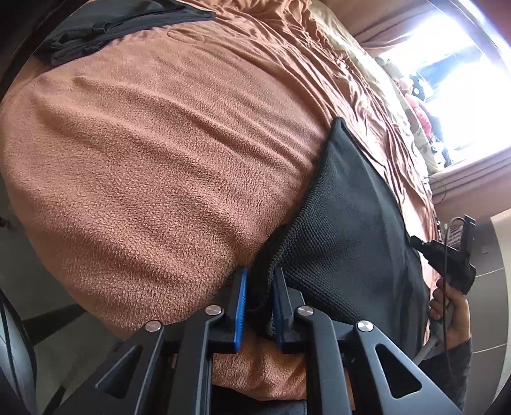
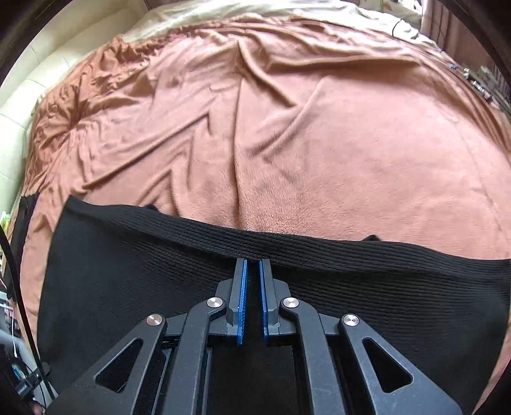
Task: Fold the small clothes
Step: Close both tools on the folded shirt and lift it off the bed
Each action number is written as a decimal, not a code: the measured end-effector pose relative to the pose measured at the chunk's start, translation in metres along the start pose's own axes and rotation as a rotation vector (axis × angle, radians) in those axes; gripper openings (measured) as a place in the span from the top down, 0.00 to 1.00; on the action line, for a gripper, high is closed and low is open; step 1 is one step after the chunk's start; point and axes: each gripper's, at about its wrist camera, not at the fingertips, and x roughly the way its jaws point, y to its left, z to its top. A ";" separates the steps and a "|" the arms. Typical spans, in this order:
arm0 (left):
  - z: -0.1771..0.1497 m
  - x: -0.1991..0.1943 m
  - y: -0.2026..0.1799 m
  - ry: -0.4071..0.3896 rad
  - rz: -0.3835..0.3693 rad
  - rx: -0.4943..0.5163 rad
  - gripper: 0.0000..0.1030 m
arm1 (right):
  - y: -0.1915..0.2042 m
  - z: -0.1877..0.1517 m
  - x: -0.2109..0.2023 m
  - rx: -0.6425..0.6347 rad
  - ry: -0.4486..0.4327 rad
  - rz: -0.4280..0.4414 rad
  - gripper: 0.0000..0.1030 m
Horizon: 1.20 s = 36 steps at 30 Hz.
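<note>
Both tongs pinch the black ribbed garment [image 2: 223, 287] on the brown blanket [image 2: 319, 143]: the left gripper [image 1: 259, 287] holds its bunched corner, the right gripper [image 2: 252, 265] its upper hem. In the right view the cloth runs from 9 to 3 o'clock. Only the left view shows folded dark clothes [image 1: 105, 28] at 11 o'clock and a hand [image 1: 450, 313] at 4 o'clock.

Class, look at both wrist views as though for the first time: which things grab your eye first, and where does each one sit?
The black knit garment stands out most, lying across the near part of the brown blanket that covers the bed. Each claw pinches its edge: the right claw at the ribbed hem in the middle of its view, the left claw on bunched fabric at the bottom of its view. A second dark garment lies folded at the top left of the left view.
</note>
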 end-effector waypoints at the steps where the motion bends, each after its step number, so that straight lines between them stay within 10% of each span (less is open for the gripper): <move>1: -0.001 -0.001 0.000 -0.002 -0.004 0.004 0.87 | 0.001 -0.004 -0.006 0.003 -0.007 0.016 0.97; 36: 0.036 -0.062 -0.063 0.032 -0.513 0.063 0.94 | 0.016 -0.147 -0.065 -0.001 0.143 0.170 0.94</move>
